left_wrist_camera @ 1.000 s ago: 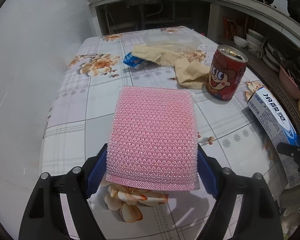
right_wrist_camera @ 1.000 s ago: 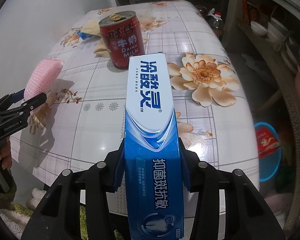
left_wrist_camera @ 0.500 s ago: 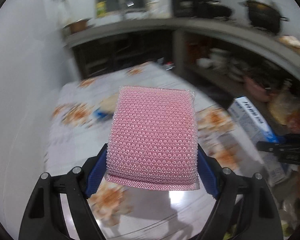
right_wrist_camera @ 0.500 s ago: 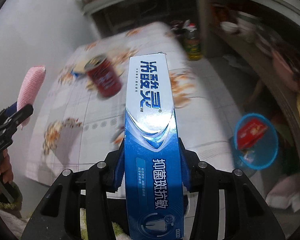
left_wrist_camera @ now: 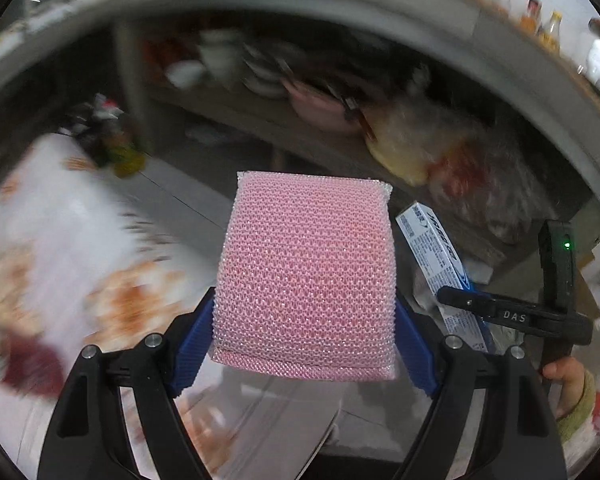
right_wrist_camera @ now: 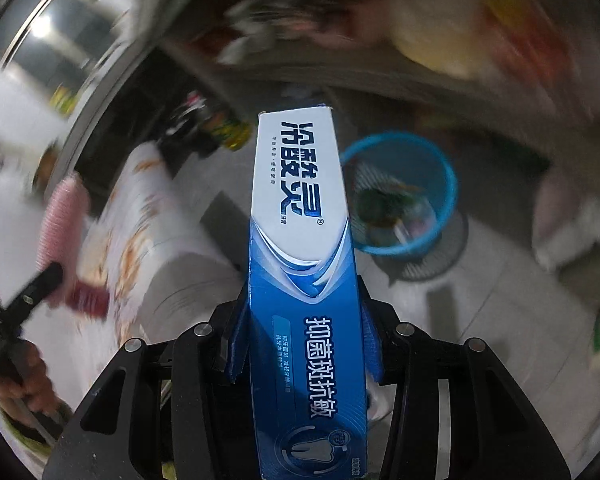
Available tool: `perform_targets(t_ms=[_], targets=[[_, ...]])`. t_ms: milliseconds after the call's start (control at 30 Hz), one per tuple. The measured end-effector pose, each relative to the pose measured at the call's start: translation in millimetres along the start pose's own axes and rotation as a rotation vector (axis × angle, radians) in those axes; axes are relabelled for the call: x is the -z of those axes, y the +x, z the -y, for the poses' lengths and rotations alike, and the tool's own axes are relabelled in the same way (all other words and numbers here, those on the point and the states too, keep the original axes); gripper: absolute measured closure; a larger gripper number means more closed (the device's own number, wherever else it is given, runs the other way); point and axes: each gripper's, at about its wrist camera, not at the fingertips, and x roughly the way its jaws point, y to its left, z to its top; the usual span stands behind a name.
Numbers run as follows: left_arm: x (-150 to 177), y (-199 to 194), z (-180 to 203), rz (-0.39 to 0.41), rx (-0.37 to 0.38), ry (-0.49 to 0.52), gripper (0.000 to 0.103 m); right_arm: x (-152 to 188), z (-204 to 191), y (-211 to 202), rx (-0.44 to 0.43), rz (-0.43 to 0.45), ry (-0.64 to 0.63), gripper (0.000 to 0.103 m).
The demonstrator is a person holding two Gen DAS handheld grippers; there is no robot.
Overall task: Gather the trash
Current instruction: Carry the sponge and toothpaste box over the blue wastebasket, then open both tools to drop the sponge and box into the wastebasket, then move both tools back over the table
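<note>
- Left tool: clamped on pink mesh scouring pad, blue pads pressing both side edges, pad standing out ahead of jaws, in air past edge of floral-cloth counter.
- Pad, by judgement: light, soft, springy; squashes under grip; mesh rough enough not to slip; side-edge hold near the rear end looks sound.
- Right tool: clenched on blue-and-white toothpaste box, pads on both long narrow sides near the lower half, box pointing forward and down, its far end overlapping the near rim of blue waste basket on the floor.
- Box, by judgement: light, likely empty card, stiff along its length yet crushable across; glossy faces possibly slippery; mid-length grip leaves a long free end to swing.
- Same box and right tool also seen at right of left wrist view, with fingers of a hand below.
- Basket: already holding wrappers, contents too blurred to name; part of near rim hidden behind box.
- Hard to make out: shelves with dishes and bags behind, heavily smeared; counter pattern streaked; red blur at counter's near edge not identifiable; basket not visible from left wrist.
</note>
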Motion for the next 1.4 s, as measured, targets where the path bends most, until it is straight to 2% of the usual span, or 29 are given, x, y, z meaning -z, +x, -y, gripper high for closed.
perform_targets(t_ms=[133,233,333,433,500,533,600,633,733,1033,1200,1400], targets=[[-28.5,86.6,19.2,-0.152,0.062,0.013,0.023,-12.5,40.6,29.0,-0.030,-0.050,0.141,0.059],[-44.0,139.8,30.1,-0.236,0.079,0.014,0.023,-24.9,62.7,57.2,-0.056,-0.089,0.230,0.059],[-58.9,177.0,36.9,-0.274,0.087,0.012,0.023,-42.2,83.6,93.5,-0.072,-0.123,0.316,0.059],[-80.5,201.2,43.1,-0.272,0.117,-0.006,0.022,-56.1,99.0,117.2,-0.072,-0.129,0.370,0.056],[-96.4,211.9,44.7,-0.257,0.140,-0.029,0.018,-70.1,107.2,133.5,-0.079,-0.119,0.382,0.044],[-100.3,215.1,45.0,-0.251,0.144,-0.039,0.013,-74.3,111.9,140.0,-0.079,-0.111,0.393,0.031],[-110.3,224.2,46.7,-0.231,0.125,-0.069,0.010,-81.3,122.9,153.8,-0.060,-0.101,0.408,0.029],[-112.9,226.2,47.9,-0.225,0.130,-0.077,0.010,-81.1,127.4,160.0,-0.022,-0.099,0.412,0.029],[-115.2,225.9,53.4,-0.227,0.163,-0.084,0.010,-74.2,135.3,159.2,0.013,-0.088,0.427,0.029],[-103.1,176.4,57.4,-0.164,0.236,-0.059,0.010,-45.1,146.1,111.7,0.070,-0.002,0.402,0.029],[-91.9,122.9,52.7,-0.081,0.242,-0.036,0.010,-35.7,138.2,92.6,0.077,0.018,0.356,0.029],[-47.3,51.3,22.7,0.005,0.222,-0.083,0.010,-32.1,98.4,75.1,0.069,0.036,0.250,0.026]])
